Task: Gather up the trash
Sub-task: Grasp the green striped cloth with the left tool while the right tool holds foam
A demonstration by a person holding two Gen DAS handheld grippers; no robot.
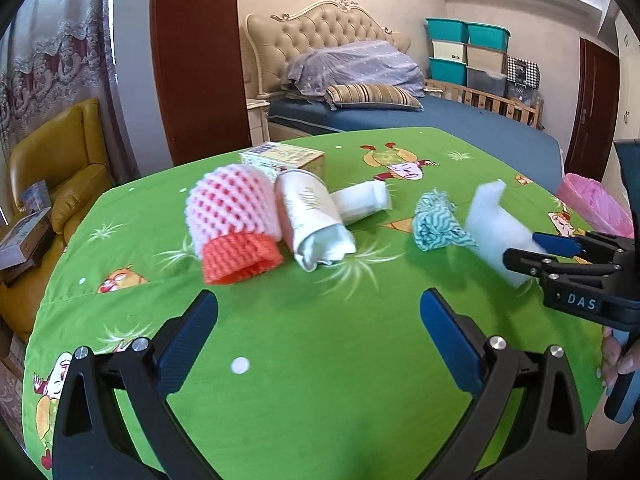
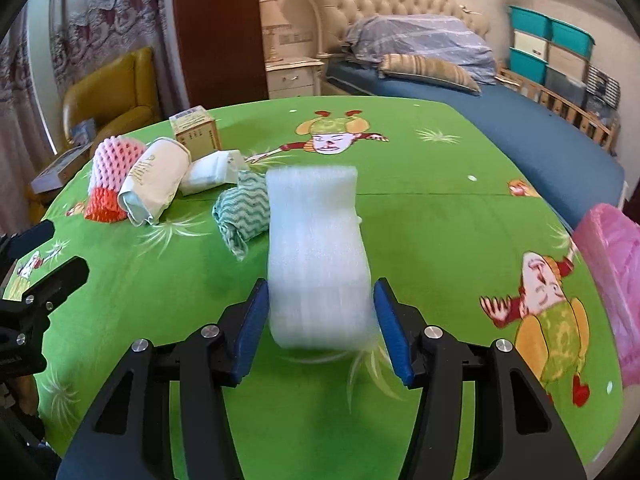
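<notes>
Right wrist view: the foam (image 2: 318,256) stands upright between the right gripper (image 2: 320,320), whose pads nearly touch it; the left gripper (image 1: 318,316) gapes, empty.

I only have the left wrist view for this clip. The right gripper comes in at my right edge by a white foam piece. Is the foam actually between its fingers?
Observer: Yes. In the right wrist view the white foam piece stands between the fingers of the right gripper. It looks unsqueezed, with a sliver of gap on one side.
Reviewer: And the pink thing at my far right edge?
Observer: A crinkled pink plastic bag at the table's edge, just past the cartoon figure printed on the green tablecloth. Its opening is out of frame.
</notes>
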